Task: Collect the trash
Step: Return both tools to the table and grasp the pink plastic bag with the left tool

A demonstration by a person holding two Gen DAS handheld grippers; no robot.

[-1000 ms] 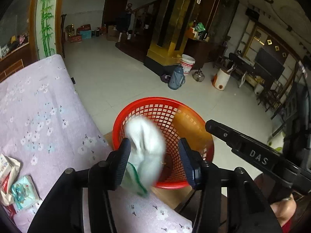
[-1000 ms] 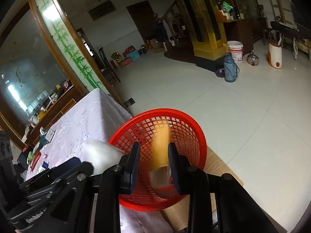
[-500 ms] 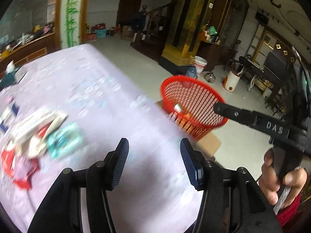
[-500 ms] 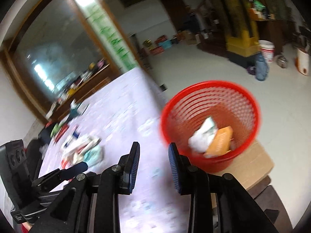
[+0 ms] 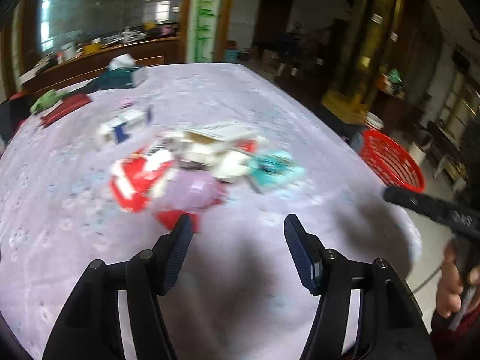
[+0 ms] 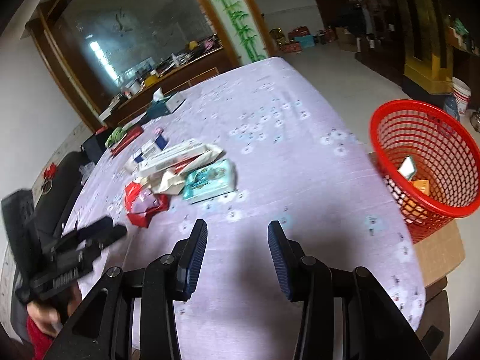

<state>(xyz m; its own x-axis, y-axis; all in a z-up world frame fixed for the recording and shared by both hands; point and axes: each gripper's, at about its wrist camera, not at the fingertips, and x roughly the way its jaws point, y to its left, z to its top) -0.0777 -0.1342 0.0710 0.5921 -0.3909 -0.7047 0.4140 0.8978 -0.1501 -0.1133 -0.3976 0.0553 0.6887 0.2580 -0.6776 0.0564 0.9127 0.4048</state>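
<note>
Both tongs, left [image 5: 235, 225] and right [image 6: 237, 231], gape wide and empty, trash pile [image 6: 180, 171] just ahead.

Bench cloth [image 6: 270, 126]: matt lilac fabric, small floral print. Red basket [image 6: 426, 162]: glossy plastic lattice, on brown cardboard [image 6: 435, 249]. Teal wet-wipe pack [image 6: 210, 180] was shiny film; red wrapper [image 6: 141, 207] glossy, crumpled. Gripper fingers [image 6: 195, 249] were matt black plastic with ribbed blue pads. Floor [image 6: 345, 69]: smooth pale tile, sheen.
</note>
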